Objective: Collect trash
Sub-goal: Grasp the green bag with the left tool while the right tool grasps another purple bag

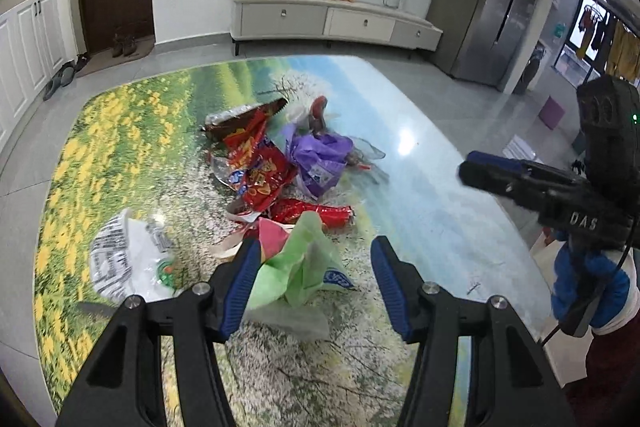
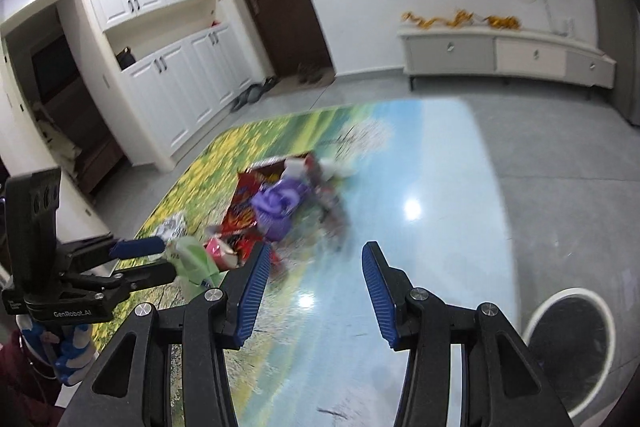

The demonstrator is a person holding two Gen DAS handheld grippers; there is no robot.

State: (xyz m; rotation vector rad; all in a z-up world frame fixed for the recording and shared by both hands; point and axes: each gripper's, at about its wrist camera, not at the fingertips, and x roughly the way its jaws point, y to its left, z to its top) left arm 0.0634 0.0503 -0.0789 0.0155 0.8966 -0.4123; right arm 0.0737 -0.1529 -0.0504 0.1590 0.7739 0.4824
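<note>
Trash is heaped mid-table, at about 12 o'clock from both grippers, on a table (image 1: 420, 195) covered in a printed landscape scene. At 9 o'clock in the left wrist view a white printed plastic bag (image 1: 120, 259) lies flat, apart from the heap. The left gripper (image 1: 312, 283) is spread wide, fingers either side of a green plastic bag (image 1: 300, 259), probably lined up for a pinch; the left pad seems to touch the bag, but no grip is judged made yet. A pink wrapper (image 1: 272, 237) sits just behind the green one. Beyond, at 12 o'clock, red snack wrappers (image 1: 260, 171) are piled, with a purple plastic bag (image 1: 320, 159) touching them on the right and a brown foil packet (image 1: 248, 117) at the far edge. The right gripper (image 2: 312, 291) is held above bare tabletop, jaws wide apart, nothing held, likely kept clear while the left one works. At 4 o'clock in the right wrist view a round white-rimmed bin (image 2: 572, 347) stands on the floor just beside the table edge, presumably the drop point. The right view is motion-blurred, so far details cannot be told.
</note>
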